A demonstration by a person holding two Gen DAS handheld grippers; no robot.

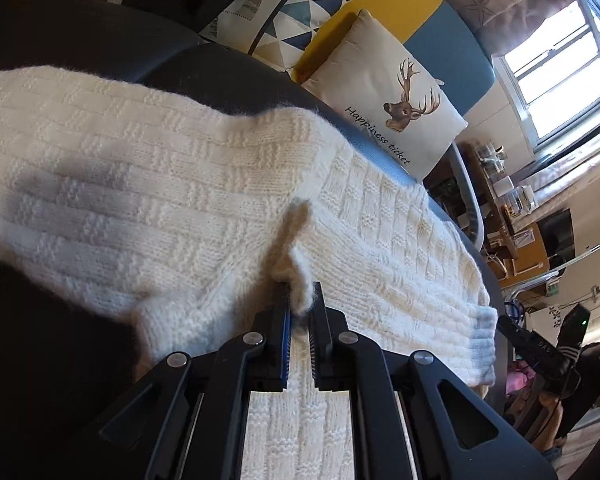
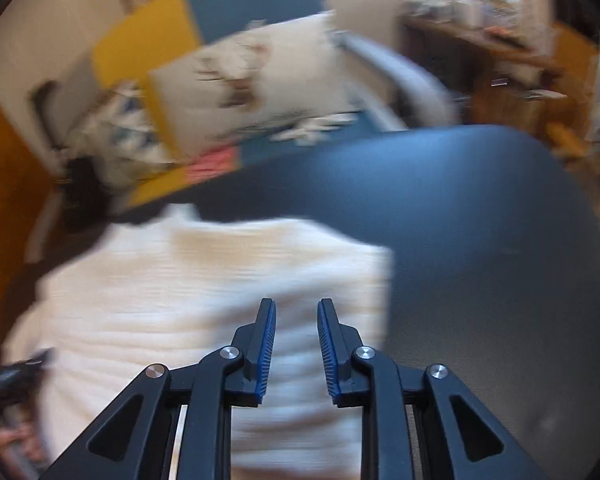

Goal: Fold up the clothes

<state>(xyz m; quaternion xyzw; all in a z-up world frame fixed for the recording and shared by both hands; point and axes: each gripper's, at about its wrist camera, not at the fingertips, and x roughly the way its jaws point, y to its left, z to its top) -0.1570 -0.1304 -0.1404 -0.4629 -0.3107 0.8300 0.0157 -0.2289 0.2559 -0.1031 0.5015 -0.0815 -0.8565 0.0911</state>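
Left wrist view: left gripper (image 1: 300,312) jaws closed on a pinched tuft of the white sweater (image 1: 160,184); sweater spread across the dark table (image 1: 80,40), long axis running left to right.
Right wrist view (blurred): right gripper (image 2: 297,320) jaws parted, nothing between them; sweater lies below and to the left, so the left gripper is judged nearer.

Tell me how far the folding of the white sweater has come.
Partly done: one sleeve lies folded over the white knit sweater. In hand: the left claw pinches a fold of knit; the right claw is open, empty. Left: the remaining folds.
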